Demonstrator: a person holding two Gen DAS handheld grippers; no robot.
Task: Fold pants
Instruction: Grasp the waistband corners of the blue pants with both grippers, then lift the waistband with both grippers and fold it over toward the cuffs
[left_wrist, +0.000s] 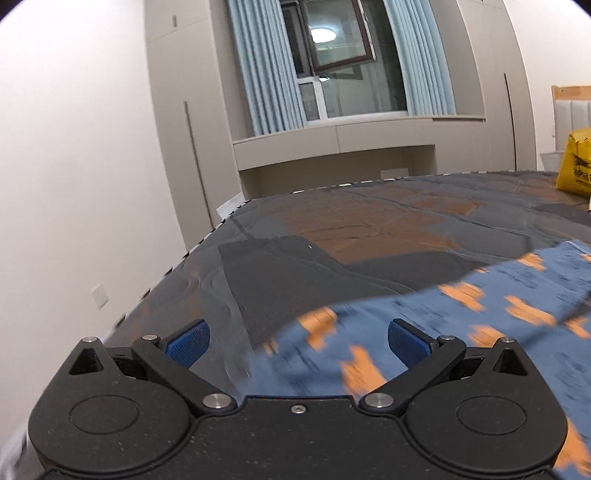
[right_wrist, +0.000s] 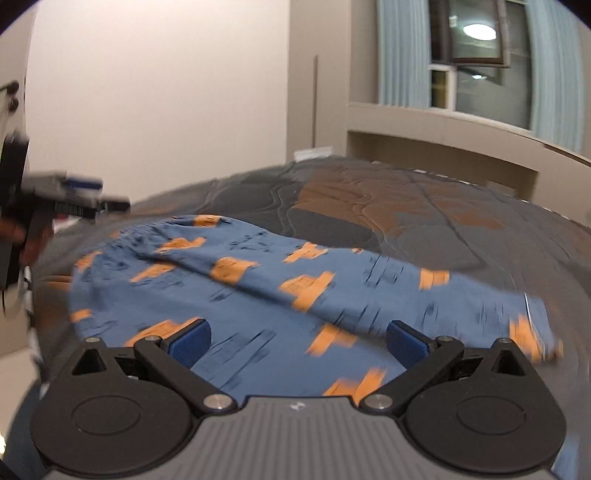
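On the quilted bedspread (right_wrist: 424, 221) lie rumpled blue orange-patched pants (right_wrist: 258, 295).

Right claw (right_wrist: 298, 343) spread wide above blue pants (right_wrist: 258, 288); pants lie on grey bedspread (right_wrist: 424, 229).

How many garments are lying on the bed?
1: the blue pants with orange patches, spread across the near part of the bed. Anything beyond the frames would be unseen.

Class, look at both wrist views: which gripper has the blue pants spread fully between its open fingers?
The right gripper: pants span its gap. The left gripper has pants only at its right finger.
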